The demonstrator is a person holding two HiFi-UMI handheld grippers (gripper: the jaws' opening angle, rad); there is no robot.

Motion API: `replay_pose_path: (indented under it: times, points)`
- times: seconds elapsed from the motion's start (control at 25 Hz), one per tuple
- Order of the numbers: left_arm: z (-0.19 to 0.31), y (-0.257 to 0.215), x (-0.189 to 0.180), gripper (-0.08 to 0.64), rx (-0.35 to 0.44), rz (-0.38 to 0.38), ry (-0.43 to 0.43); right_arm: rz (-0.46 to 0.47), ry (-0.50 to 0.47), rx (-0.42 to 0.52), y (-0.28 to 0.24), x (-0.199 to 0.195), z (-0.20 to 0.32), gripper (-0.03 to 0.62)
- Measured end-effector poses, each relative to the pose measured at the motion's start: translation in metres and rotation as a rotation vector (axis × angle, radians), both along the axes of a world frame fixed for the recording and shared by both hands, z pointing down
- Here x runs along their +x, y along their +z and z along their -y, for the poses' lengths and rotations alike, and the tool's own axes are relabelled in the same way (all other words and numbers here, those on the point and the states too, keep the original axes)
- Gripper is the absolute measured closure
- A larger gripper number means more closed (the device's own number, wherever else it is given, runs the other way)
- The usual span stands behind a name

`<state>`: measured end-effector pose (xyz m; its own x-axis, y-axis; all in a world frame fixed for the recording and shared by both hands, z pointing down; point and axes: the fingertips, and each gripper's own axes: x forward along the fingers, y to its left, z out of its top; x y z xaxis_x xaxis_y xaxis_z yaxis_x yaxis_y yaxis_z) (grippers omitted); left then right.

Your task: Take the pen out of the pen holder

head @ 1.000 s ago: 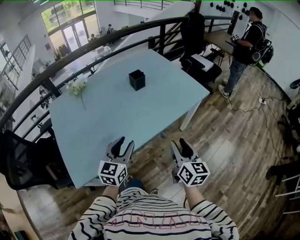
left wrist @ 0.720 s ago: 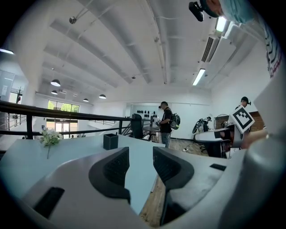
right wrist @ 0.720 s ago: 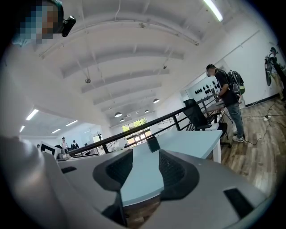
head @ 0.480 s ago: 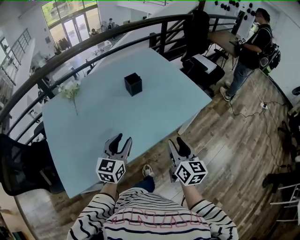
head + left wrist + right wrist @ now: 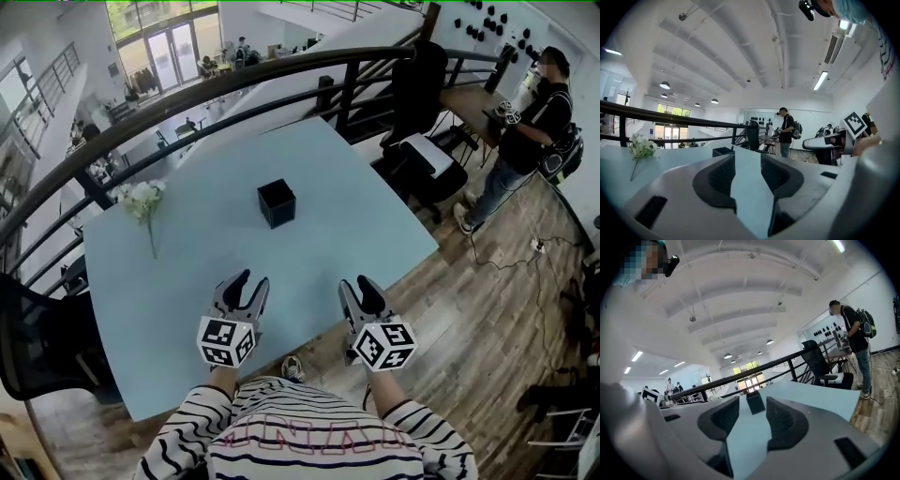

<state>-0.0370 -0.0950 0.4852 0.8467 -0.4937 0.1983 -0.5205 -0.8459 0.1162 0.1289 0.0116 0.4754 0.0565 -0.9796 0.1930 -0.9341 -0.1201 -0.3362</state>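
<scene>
The black square pen holder [image 5: 277, 203] stands upright near the middle of the light-blue table [image 5: 187, 281]. I can make out no pen in it. My left gripper [image 5: 244, 285] is open over the table's near edge, with nothing between its jaws. My right gripper [image 5: 361, 288] is also open and empty, at the near right edge. Both point level toward the holder and are well short of it. In the left gripper view the holder [image 5: 723, 151] peeks out behind the left jaw. The right gripper view has the holder [image 5: 755, 402] far off, in line with the jaw gap.
A white flower sprig [image 5: 141, 200] lies on the table's left side. A black railing [image 5: 187, 103] runs behind the table. A black office chair [image 5: 422, 141] and a standing person [image 5: 530, 141] are at the right, on the wood floor [image 5: 487, 309].
Both grippers have come forward from over the floor to the table's near edge. The holder now sits closer to them in the head view. Their jaws look the same.
</scene>
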Motion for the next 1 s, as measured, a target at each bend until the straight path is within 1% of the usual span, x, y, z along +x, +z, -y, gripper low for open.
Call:
replay_pose_path:
  times: [0.24,0.48,0.72,1.0]
  points:
    - [0.043,0.0,0.012,0.412,-0.005,-0.017,-0.021,-0.005,-0.022,-0.011,0.001,0.014,0.051,0.416]
    - [0.072,0.004,0.017,0.408,-0.002,-0.009,-0.055,0.007,-0.079,-0.035,0.013,0.019,0.095,0.416]
    - [0.1,0.013,0.04,0.402,-0.011,0.007,-0.126,0.01,-0.194,-0.055,0.026,0.039,0.147,0.416]
    - [0.124,0.014,0.073,0.396,-0.026,0.016,-0.263,0.009,-0.361,-0.105,0.035,0.07,0.189,0.416]
